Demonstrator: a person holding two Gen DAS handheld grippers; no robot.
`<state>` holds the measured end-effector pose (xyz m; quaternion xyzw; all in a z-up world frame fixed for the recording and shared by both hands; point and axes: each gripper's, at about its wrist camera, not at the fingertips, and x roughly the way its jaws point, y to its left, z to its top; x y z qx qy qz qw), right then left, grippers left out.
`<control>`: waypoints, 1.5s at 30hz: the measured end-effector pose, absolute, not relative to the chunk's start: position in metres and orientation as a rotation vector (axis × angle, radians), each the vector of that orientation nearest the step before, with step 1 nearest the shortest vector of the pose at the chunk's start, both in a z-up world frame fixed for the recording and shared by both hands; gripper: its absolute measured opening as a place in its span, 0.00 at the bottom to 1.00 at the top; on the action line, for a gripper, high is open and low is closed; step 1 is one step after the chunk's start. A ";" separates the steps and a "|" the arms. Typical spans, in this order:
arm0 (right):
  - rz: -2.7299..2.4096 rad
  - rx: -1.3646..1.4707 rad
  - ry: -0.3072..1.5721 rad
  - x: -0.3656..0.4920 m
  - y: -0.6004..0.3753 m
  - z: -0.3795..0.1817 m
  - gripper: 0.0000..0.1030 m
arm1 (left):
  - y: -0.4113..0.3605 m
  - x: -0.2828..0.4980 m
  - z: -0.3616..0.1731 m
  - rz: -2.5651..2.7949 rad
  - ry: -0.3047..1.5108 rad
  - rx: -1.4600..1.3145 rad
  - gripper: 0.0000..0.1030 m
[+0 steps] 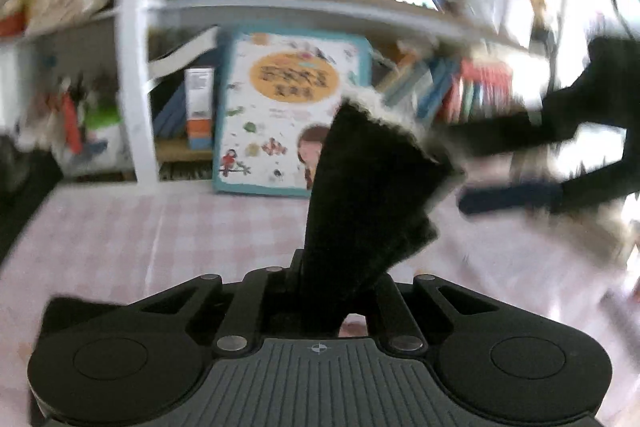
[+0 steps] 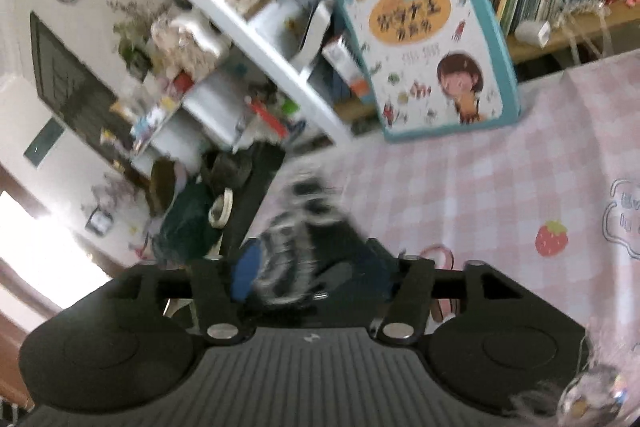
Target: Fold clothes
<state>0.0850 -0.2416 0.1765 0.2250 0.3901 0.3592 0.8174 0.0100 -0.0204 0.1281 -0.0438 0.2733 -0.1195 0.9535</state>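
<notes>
We are carrying a black fleecy garment (image 1: 360,195) with a pale fuzzy edge, lifted clear of the pink checked tablecloth (image 1: 140,227). The left gripper (image 1: 320,291) is clamped on a dark fold that stands up from between its fingers. The right gripper (image 2: 308,267) has a blurred bundle of dark cloth with white and blue patches (image 2: 288,259) between its fingers; it looks pinched there, though the smear keeps us from being sure how firmly. What worries us most is the grip. Thick pile is slippery, both views are streaked with motion, and a quick swing could pull an edge free so the cloth drops in a heap. We also hold it near the bookshelf (image 1: 280,7), with a picture book (image 1: 288,115) propped at the table's back edge; a trailing hem could catch that book and tip it over. If our two hands come down unevenly, the fold will land skewed and need redoing. As for pose, the left gripper points roughly level toward the shelf, well above the table. The right one is rolled sharply, so the shelf runs diagonally across its view, and it aims downward over the cloth-covered table. In the left view a dark stretch of fabric (image 1: 580,131) reaches off to the right.
</notes>
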 end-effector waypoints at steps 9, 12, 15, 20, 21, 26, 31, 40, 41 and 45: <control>0.573 0.406 0.928 0.079 -0.188 0.139 0.63 | 0.076 -0.005 0.144 -0.280 0.533 -0.358 0.09; 0.511 0.294 0.969 0.074 -0.158 0.133 0.63 | 0.098 -0.011 0.142 -0.297 0.548 -0.385 0.09; 0.486 0.184 0.968 0.065 -0.130 0.131 0.63 | 0.117 -0.015 0.136 -0.319 0.573 -0.409 0.09; 0.472 0.133 0.982 0.054 -0.094 0.121 0.63 | 0.153 -0.019 0.118 -0.314 0.621 -0.478 0.10; 0.466 0.130 0.989 0.053 -0.088 0.118 0.63 | 0.161 -0.020 0.113 -0.307 0.632 -0.501 0.10; 0.448 0.135 1.032 0.047 -0.062 0.107 0.63 | 0.198 -0.016 0.086 -0.284 0.689 -0.589 0.14; 0.442 0.145 1.096 0.038 -0.041 0.094 0.63 | 0.231 -0.008 0.062 -0.233 0.774 -0.600 0.30; 0.341 0.316 1.174 0.039 -0.038 0.069 0.63 | 0.299 0.002 0.073 -0.138 0.709 -0.615 0.47; 0.328 0.338 1.175 0.040 -0.039 0.068 0.63 | 0.298 0.003 0.077 -0.157 0.700 -0.585 0.47; 0.276 0.426 1.175 0.042 -0.042 0.063 0.63 | 0.278 0.008 0.089 -0.281 0.687 -0.416 0.47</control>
